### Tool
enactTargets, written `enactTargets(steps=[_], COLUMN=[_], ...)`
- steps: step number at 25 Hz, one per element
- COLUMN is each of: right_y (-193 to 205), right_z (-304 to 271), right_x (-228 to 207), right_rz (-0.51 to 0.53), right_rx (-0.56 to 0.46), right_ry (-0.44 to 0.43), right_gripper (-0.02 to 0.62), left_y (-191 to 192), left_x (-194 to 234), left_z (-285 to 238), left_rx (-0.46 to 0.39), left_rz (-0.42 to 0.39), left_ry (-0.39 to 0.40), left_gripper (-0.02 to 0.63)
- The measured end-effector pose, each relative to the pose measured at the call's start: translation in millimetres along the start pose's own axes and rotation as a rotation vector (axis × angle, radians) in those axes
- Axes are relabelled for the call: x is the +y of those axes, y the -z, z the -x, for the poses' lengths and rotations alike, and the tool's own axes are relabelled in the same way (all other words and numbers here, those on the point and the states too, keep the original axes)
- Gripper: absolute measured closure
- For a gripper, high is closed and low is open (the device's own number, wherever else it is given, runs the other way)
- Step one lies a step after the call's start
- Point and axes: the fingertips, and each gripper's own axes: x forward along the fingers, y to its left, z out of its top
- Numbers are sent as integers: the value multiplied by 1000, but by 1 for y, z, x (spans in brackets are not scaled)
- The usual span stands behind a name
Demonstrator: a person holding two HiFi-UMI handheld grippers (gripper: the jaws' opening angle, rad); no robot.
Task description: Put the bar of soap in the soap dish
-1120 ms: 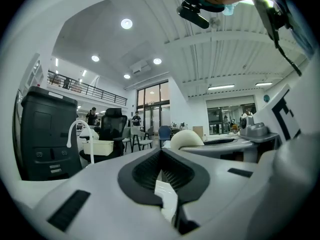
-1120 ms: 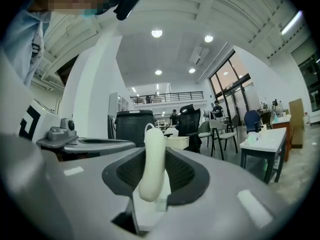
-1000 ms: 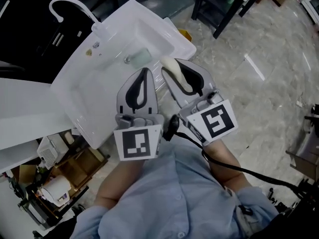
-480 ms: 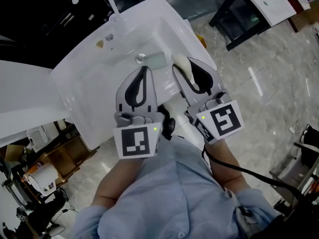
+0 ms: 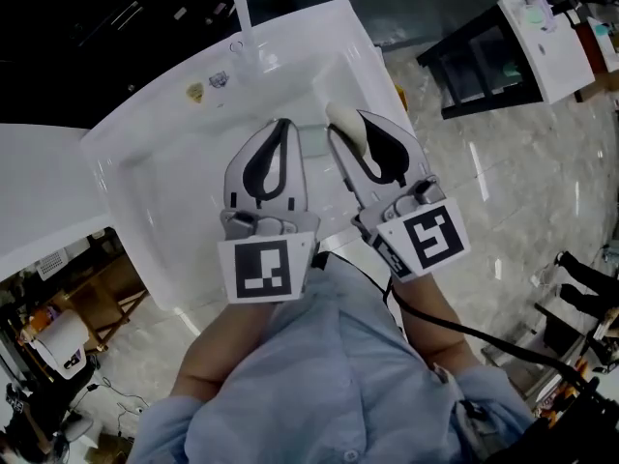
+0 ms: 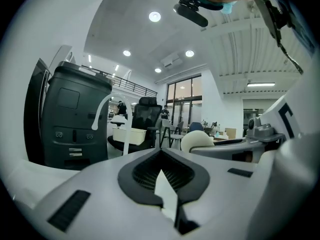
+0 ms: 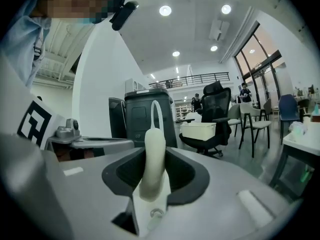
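Observation:
A cream bar of soap (image 5: pixel 345 127) stands on edge between the jaws of my right gripper (image 5: pixel 354 120), which is shut on it. The right gripper view shows the soap (image 7: pixel 153 139) upright between the dark pads. A pale green soap dish (image 5: pixel 311 139) lies in the white sink (image 5: pixel 155 167), just beyond and between both grippers. My left gripper (image 5: pixel 281 126) hovers over the basin beside the right one, shut and empty. In the left gripper view its pads (image 6: pixel 161 154) meet, and the soap's end (image 6: pixel 197 140) shows at the right.
A white faucet (image 5: pixel 238 6) rises at the sink's far edge. A white counter (image 5: pixel 39 191) adjoins on the left, with clutter (image 5: pixel 58 341) below it. A black-framed table (image 5: pixel 479 61) stands on the marble floor at the upper right.
Both grippers have moved forward together, from the sink's near rim to over the basin. The soap stays clamped in the right gripper.

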Motion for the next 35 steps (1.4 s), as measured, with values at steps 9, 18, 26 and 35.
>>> enactTargets(steps=[9, 18, 26, 35], right_y=[-9, 12, 69, 129], right_z=[-39, -60, -80, -91], right_x=[-5, -19, -25, -20], right_rz=[41, 55, 54, 93], right_rx=[50, 110, 237, 328], right_ry=[-112, -291, -423, -514], right_gripper=[485, 485, 485, 485], left_y=[-8, 4, 37, 77], left_x=[29, 51, 73, 88], left_z=[-15, -23, -19, -9], left_rx=[-1, 8, 30, 48], left_rz=[33, 73, 144, 219], left_ry=[-114, -324, -471, -539], left_gripper=[601, 601, 601, 601])
